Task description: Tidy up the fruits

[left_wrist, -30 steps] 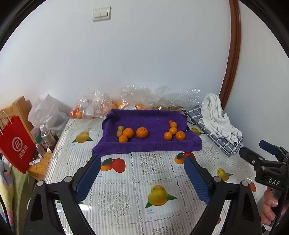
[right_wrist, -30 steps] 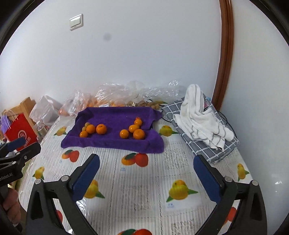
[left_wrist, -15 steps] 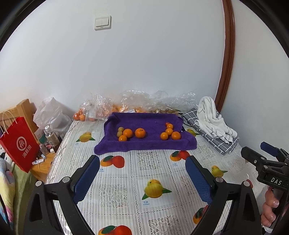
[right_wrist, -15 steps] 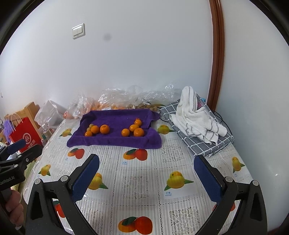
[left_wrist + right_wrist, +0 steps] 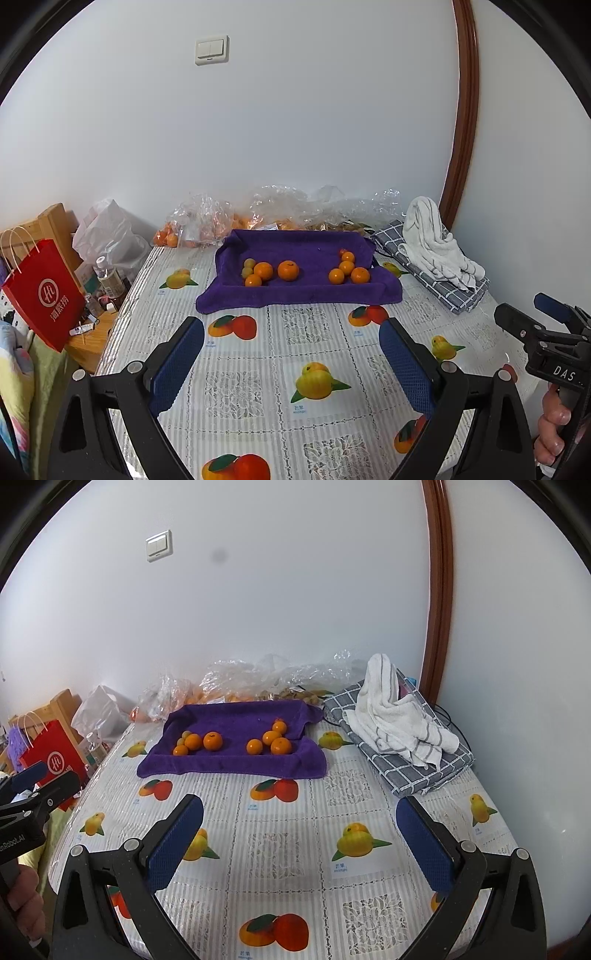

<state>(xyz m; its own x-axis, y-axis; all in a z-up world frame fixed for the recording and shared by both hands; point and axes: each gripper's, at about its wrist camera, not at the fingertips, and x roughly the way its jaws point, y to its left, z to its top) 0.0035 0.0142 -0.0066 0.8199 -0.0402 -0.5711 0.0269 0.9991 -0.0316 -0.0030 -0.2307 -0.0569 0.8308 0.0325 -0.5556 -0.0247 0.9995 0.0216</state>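
Both your grippers, the left gripper (image 5: 291,345) and the right gripper (image 5: 299,823), hang wide open and empty above the fruit-print tablecloth (image 5: 258,373), well short of the purple towel (image 5: 303,291). The fruit lies there in two clusters: left cluster (image 5: 264,272) and right cluster (image 5: 349,271). Come in low, centre one tangerine between the pads, and close gently so neighbours don't roll.

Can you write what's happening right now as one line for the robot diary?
left gripper: open, empty | right gripper: open, empty | oranges: two groups on purple towel | both grippers short of towel
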